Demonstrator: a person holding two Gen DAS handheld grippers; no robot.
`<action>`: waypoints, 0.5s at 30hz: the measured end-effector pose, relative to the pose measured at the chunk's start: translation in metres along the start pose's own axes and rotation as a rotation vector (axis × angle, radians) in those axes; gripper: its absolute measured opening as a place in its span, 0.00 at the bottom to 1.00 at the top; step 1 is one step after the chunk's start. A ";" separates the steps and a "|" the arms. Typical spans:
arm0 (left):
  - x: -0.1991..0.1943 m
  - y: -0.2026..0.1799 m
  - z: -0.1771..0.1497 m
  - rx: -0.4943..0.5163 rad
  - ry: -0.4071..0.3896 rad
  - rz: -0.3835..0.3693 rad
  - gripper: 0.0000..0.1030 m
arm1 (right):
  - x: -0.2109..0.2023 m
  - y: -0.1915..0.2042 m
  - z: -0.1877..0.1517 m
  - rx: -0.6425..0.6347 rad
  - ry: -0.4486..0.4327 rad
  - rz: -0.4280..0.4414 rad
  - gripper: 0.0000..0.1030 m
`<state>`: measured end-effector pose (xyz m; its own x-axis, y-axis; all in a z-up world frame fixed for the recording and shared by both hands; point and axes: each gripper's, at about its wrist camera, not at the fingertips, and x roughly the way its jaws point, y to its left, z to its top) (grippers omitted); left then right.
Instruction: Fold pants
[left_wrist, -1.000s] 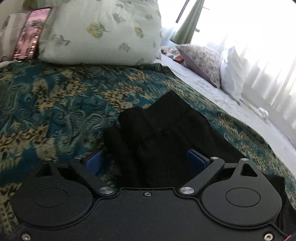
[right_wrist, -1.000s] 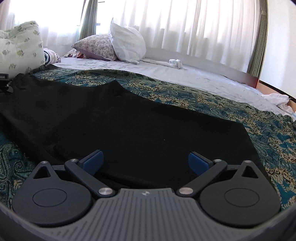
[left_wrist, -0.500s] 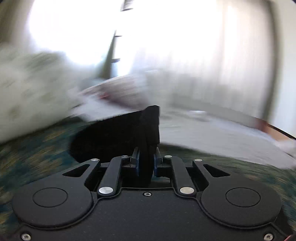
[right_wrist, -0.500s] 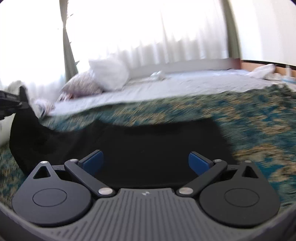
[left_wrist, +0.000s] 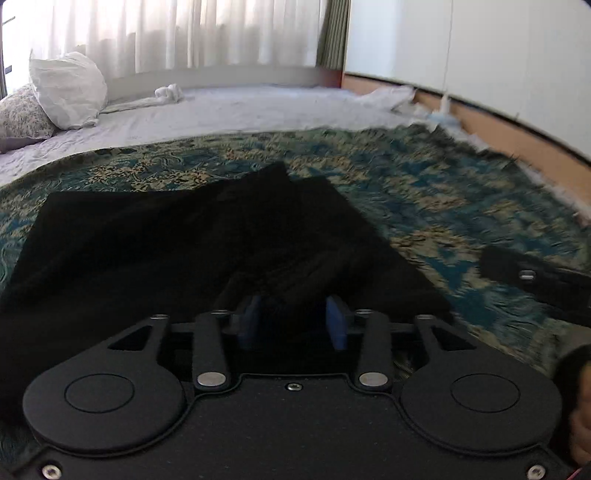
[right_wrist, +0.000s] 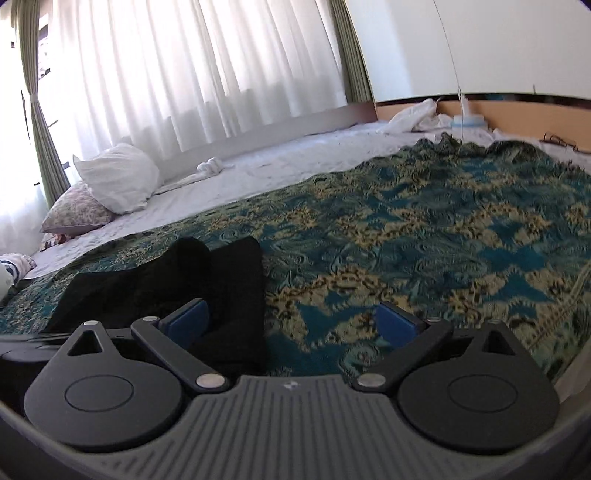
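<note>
The black pants (left_wrist: 184, 243) lie doubled over on the teal and gold patterned bedspread (left_wrist: 424, 192). My left gripper (left_wrist: 293, 325) has its blue pads partly apart with a bunched fold of the pants between them, low on the cloth. In the right wrist view the pants (right_wrist: 192, 280) lie at the left. My right gripper (right_wrist: 293, 323) is wide open, its left pad at the pants' edge and its right pad over bare bedspread (right_wrist: 443, 240). The right gripper's dark body (left_wrist: 532, 277) shows at the right of the left wrist view.
White pillow (right_wrist: 118, 181) and floral pillow (right_wrist: 77, 214) lie at the far side by the curtained window (right_wrist: 184, 74). A white sheet (left_wrist: 221, 114) with a rolled white cloth (left_wrist: 168, 92) covers the bed's far part. A wooden bed edge (left_wrist: 498, 129) runs at the right.
My left gripper shut on the pants' end, lifted it and carried it across over the rest of the pants; its pads now stand partly apart. My right gripper stayed open and swung right.
</note>
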<state>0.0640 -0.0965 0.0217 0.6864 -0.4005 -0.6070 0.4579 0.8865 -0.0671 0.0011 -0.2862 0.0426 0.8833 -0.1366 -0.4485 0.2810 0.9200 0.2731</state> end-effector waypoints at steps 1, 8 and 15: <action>-0.009 0.004 -0.001 -0.007 -0.013 -0.005 0.46 | 0.001 -0.001 -0.001 0.007 0.005 0.012 1.00; -0.067 0.064 0.012 -0.131 -0.155 0.200 0.44 | 0.016 0.030 -0.006 0.025 0.026 0.134 1.00; -0.056 0.124 -0.009 -0.226 -0.150 0.484 0.41 | 0.043 0.077 -0.005 0.037 0.032 0.168 0.98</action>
<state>0.0770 0.0378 0.0398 0.8688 0.0514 -0.4925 -0.0515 0.9986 0.0134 0.0586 -0.2192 0.0398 0.9069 0.0302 -0.4203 0.1444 0.9147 0.3774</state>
